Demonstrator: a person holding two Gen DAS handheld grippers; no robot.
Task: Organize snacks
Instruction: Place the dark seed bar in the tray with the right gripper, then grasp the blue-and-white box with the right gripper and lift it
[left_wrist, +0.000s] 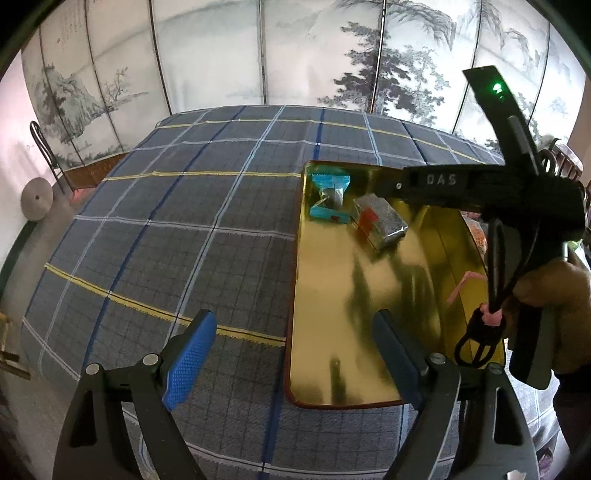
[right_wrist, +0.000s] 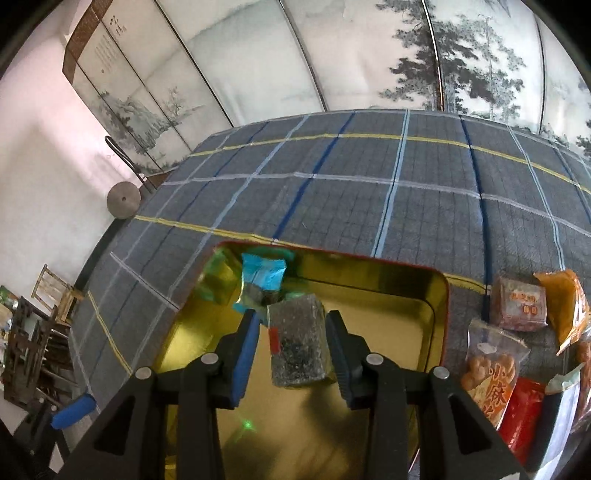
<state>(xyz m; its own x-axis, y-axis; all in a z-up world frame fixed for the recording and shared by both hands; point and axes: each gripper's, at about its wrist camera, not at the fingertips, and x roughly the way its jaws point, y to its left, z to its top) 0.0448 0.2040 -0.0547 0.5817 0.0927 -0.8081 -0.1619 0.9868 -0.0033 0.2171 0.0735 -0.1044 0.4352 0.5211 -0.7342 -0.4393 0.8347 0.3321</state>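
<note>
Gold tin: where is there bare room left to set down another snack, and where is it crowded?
The gold tin is bare across its near half, up to the near rim. Its far corner is crowded: the blue packet and silver packet lie there. Outside, loose snack packets crowd the cloth on the tin's right; the checked cloth on its left is bare.

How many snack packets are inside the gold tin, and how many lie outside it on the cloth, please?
Inside the tin: 2, the blue packet and the grey block packet.
Outside on the cloth: at least 4 visible, the brown, orange, clear-and-orange and red packets.
Total: at least 6.
</note>
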